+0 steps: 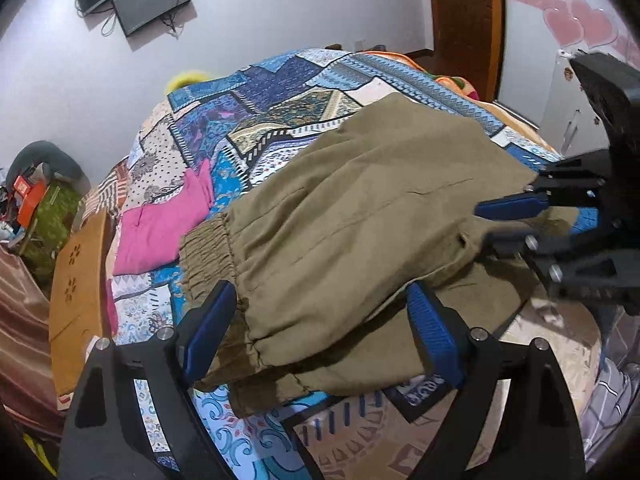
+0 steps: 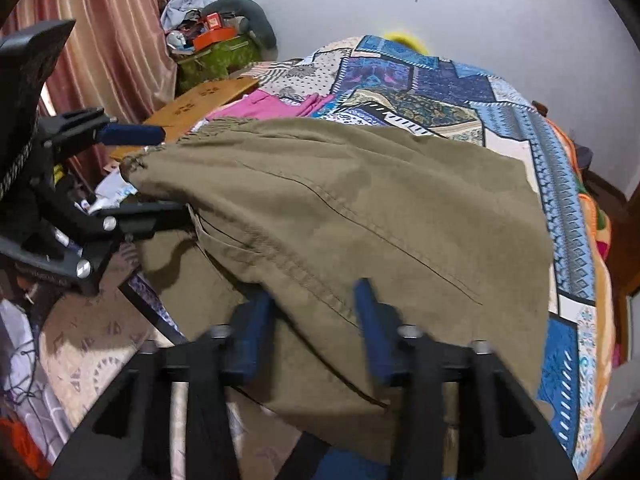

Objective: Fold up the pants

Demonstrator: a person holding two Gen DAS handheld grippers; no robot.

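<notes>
We see olive pants (image 1: 360,208) mid-frame on the bed quilt (image 1: 280,92), long axis left-right. Left gripper (image 1: 320,332) gapes wide astride the waistband-side edge; right gripper (image 2: 312,320) straddles the fabric fold, grasp uncertain.

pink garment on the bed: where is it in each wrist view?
Left wrist: pink garment at left of centre, on the patchwork bedspread, just left of the olive pants.
Right wrist: pink garment upper left of centre, beyond the pants' far edge.
Shared landmark: wooden board beside it.
</notes>
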